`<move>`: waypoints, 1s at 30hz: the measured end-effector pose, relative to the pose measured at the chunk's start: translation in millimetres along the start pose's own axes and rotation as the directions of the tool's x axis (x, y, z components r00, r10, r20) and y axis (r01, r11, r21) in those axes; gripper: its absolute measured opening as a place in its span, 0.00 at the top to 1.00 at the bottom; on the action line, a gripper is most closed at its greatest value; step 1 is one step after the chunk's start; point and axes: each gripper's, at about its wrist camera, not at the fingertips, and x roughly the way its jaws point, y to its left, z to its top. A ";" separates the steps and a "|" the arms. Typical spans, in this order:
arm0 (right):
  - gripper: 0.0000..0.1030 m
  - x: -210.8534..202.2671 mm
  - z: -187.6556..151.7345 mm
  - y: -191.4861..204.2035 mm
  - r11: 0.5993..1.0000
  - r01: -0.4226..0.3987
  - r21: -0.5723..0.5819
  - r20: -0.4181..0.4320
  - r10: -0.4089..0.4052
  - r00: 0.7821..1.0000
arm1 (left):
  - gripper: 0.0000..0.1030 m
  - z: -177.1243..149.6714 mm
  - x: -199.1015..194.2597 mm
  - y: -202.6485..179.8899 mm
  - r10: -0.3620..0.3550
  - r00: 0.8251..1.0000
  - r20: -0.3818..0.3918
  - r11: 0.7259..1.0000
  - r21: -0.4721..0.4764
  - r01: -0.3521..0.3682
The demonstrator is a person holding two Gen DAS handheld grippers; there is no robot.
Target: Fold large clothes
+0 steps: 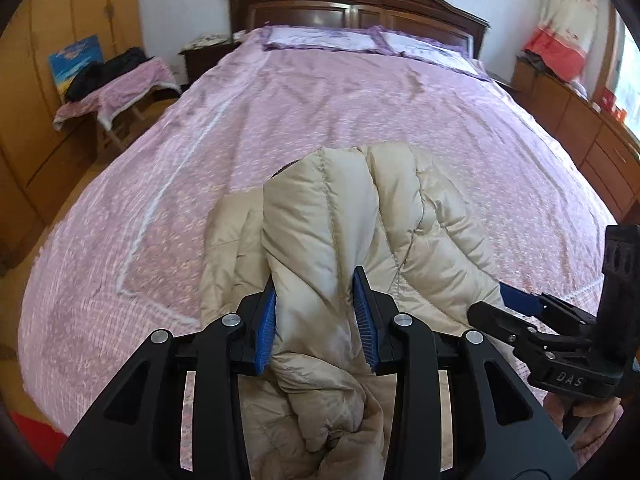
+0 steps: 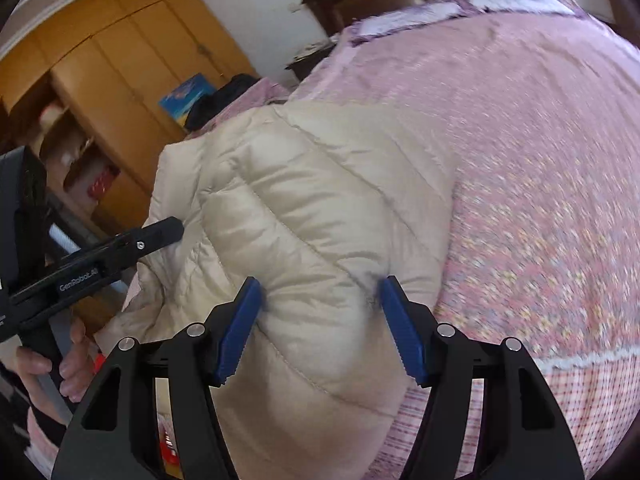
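Both tongs, left [image 1: 315, 312] and right [image 2: 320, 328], clamp the beige jacket [image 1: 340, 216].

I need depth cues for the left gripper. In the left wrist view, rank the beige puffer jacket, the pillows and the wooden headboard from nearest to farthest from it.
1. Beige puffer jacket: clamped between the left gripper's pads, at the foot of the bed.
2. Pillows: at the far end of the pink bedspread.
3. Wooden headboard: just behind the pillows, against the wall.
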 end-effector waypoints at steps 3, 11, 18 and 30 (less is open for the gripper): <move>0.38 6.2 2.0 12.3 0.999 0.004 -0.046 -0.007 -0.004 1.000 | 0.64 -6.4 0.8 17.1 -0.006 1.000 -0.003 0.999 -0.033 0.006; 0.37 34.1 -1.4 41.0 0.980 0.066 -0.187 -0.046 -0.076 0.996 | 0.37 -30.3 20.8 60.5 0.021 0.999 -0.034 0.988 -0.151 -0.026; 0.35 54.7 -9.4 55.8 0.957 0.109 -0.269 -0.073 -0.133 0.988 | 0.32 -54.1 46.0 86.1 -0.013 0.998 -0.063 0.966 -0.259 -0.004; 0.35 69.4 -23.7 66.2 0.924 0.162 -0.347 -0.063 -0.195 0.979 | 0.23 -80.6 66.2 104.1 -0.049 0.995 -0.085 0.937 -0.350 0.017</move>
